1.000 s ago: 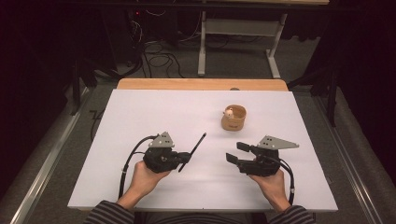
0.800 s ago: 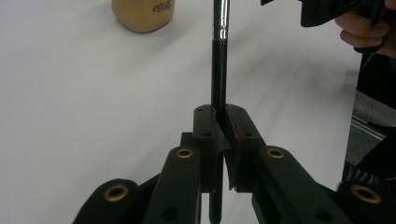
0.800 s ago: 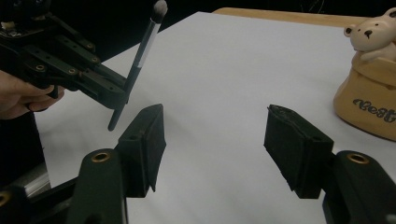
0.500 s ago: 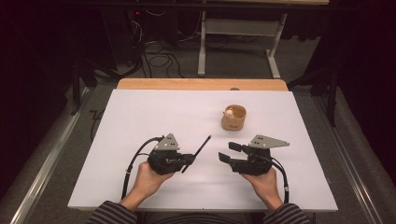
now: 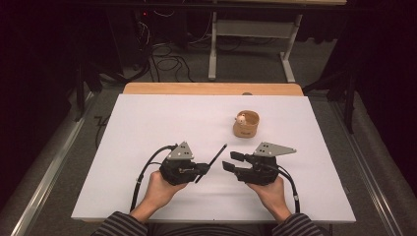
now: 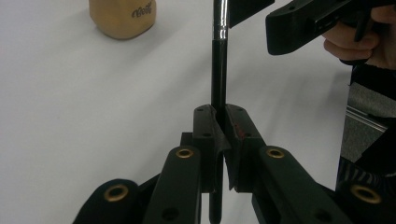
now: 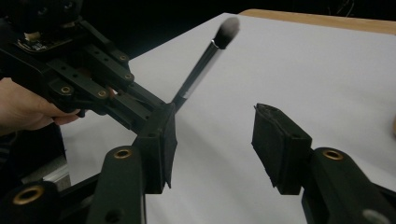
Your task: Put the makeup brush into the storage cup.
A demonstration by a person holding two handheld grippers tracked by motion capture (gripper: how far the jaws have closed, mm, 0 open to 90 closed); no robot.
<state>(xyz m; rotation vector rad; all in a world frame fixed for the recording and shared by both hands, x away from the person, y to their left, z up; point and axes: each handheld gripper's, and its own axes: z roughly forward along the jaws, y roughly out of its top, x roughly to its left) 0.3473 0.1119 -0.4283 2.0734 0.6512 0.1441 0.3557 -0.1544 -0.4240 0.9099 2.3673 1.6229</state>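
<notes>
Glossy black brush [image 6: 218, 70] handle, shiny metal ferrule, matt white table [image 5: 162, 123]

i count one makeup brush [image 5: 211, 162], one tan cup [image 5: 246, 124] with one small toy [image 5: 241, 118] inside, one white table [image 5: 147, 128], and my two grippers: left gripper [image 5: 204, 169], right gripper [image 5: 228, 162].

The white bench [image 5: 147, 128] is evenly lit from above while the room around it sinks into near black. Shadows are soft and short. In the right gripper view, the brush [image 7: 201, 70] tip beyond the right gripper [image 7: 215, 144] blurs; the near jaws look soft too.
</notes>
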